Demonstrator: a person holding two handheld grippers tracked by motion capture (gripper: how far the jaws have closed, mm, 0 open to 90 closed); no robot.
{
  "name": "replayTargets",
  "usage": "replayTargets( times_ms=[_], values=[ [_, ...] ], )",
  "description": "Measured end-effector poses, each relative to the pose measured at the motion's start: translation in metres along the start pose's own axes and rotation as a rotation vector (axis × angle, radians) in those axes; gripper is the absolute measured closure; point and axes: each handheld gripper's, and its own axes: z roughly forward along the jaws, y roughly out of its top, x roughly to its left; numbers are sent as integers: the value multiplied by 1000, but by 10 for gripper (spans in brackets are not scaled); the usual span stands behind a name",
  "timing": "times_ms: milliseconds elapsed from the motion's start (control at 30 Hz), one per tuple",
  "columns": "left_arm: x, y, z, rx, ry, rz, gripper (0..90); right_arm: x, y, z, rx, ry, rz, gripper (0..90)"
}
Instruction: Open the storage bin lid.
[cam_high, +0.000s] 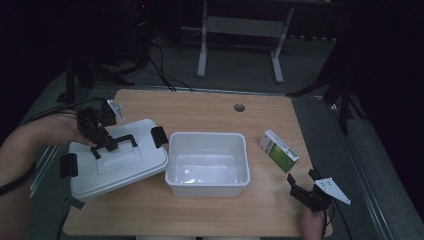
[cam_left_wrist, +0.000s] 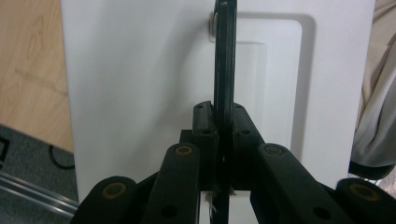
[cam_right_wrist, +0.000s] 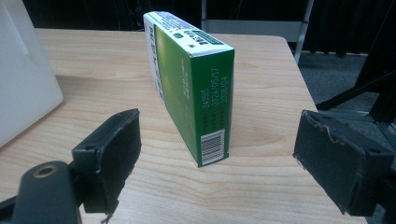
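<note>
Wooden table: left claw grips lid handle; right claw gapes before green box.

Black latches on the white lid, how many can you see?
2. One latch sits at the lid's right end, next to the open bin; the other latch is at its left end. The lid's underside is hidden, so more may exist.

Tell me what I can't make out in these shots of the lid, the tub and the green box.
- Lid underside: hidden in the high view by the lid's own top.
- Lid handle ends: left gripper view, cut off by the top edge and covered by the left gripper.
- Green box small print: too small in the right gripper view; far side hidden.
- Tub: cut off by the left edge there.
</note>
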Motion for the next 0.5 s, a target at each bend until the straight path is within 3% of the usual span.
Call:
replayTargets(
  times_ms=[267, 500],
  values=[
    [5, -25, 10, -21, 13, -38, 841, 0, 0, 0, -1, -1, 5, 142],
    [12, -36, 43, -6, -13, -61, 840, 0, 0, 0, -1, -1, 6, 142]
  ],
)
